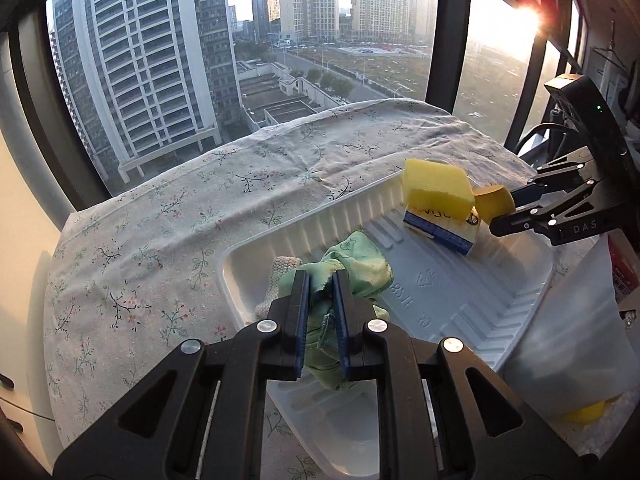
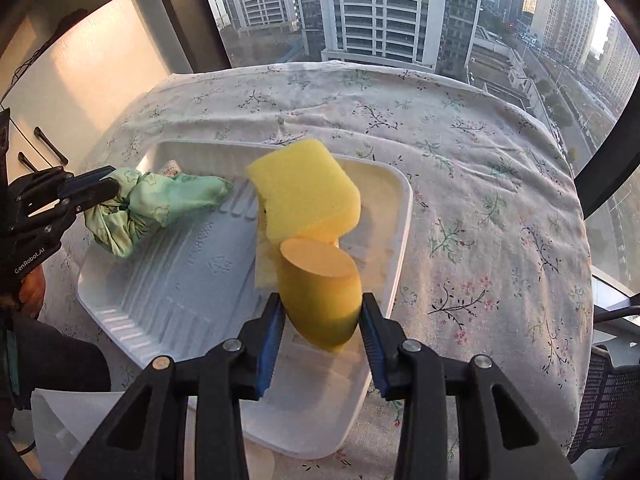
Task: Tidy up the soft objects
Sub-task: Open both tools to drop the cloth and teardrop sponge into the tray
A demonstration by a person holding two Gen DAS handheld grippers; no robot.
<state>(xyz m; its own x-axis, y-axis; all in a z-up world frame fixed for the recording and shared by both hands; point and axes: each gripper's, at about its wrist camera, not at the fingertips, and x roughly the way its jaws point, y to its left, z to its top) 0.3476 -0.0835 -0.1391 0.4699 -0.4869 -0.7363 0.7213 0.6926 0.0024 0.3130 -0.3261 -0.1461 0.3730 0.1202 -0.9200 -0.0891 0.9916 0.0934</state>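
Left gripper [image 1: 320, 280], lower centre of the left wrist view: jaws closed on a bunched green cloth [image 1: 356, 264]. Cloth pinched between the blue pads, with folds bulging above the fingertips and a tail hanging below them. Same grip seen at the left edge of the right wrist view [image 2: 100, 190], cloth [image 2: 160, 204] trailing rightward from the fingertips over the near-left corner of the tray.

White plastic tray [image 1: 460, 292] lying on a floral tablecloth [image 1: 180, 208], occupying the centre and right of the left wrist view. Small knitted pale piece [image 1: 286, 266] just beside the cloth, at the tray's left wall; contact between the two cannot be told.

Right gripper [image 2: 322, 316], lower centre of the right wrist view: jaws clamped on a rounded yellow sponge [image 2: 320, 292]. Sponge squeezed between both blue pads, its flat oval face turned up and away, its bulk projecting past the fingertips. Held above the tray floor [image 2: 180, 280], right half of the tray. Also visible at the right of the left wrist view, gripper [image 1: 516, 208] with sponge [image 1: 494, 202] at its tips.

Larger yellow sponge block [image 2: 304, 188] directly beyond the held sponge, tilted, resting on a blue-and-white wrapped item [image 1: 440, 226] inside the tray's far right corner. Held sponge touching or just beside this block; cannot tell which.

Translucent white bag [image 1: 572, 340] at the right edge, outside the tray.
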